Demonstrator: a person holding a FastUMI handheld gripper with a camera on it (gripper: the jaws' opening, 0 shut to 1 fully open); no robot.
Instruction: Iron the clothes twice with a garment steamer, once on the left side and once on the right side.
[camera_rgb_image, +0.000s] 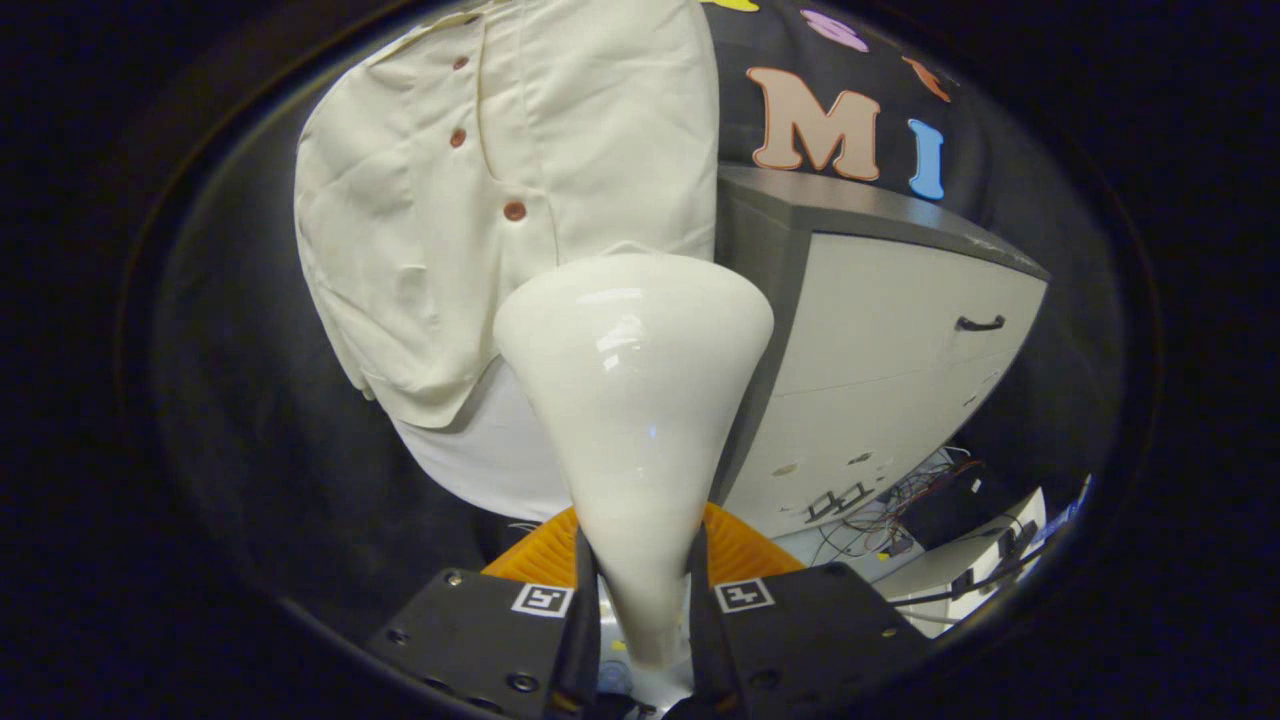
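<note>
A cream button-up shirt (500, 180) with reddish-brown buttons hangs beyond the fingers, over a white garment whose hem shows below it. My gripper (640, 590) is shut on the narrow neck of a glossy white garment steamer (635, 400). The steamer's wide head rises ahead of the fingers and points at the shirt's lower right part, near the button placket. I cannot tell whether the head touches the cloth. The steamer hides the lower middle of the shirt.
A white cabinet (900, 370) with a dark top and a black drawer handle stands just right of the shirt. Tangled cables and a black box (940, 505) lie on the floor by its base.
</note>
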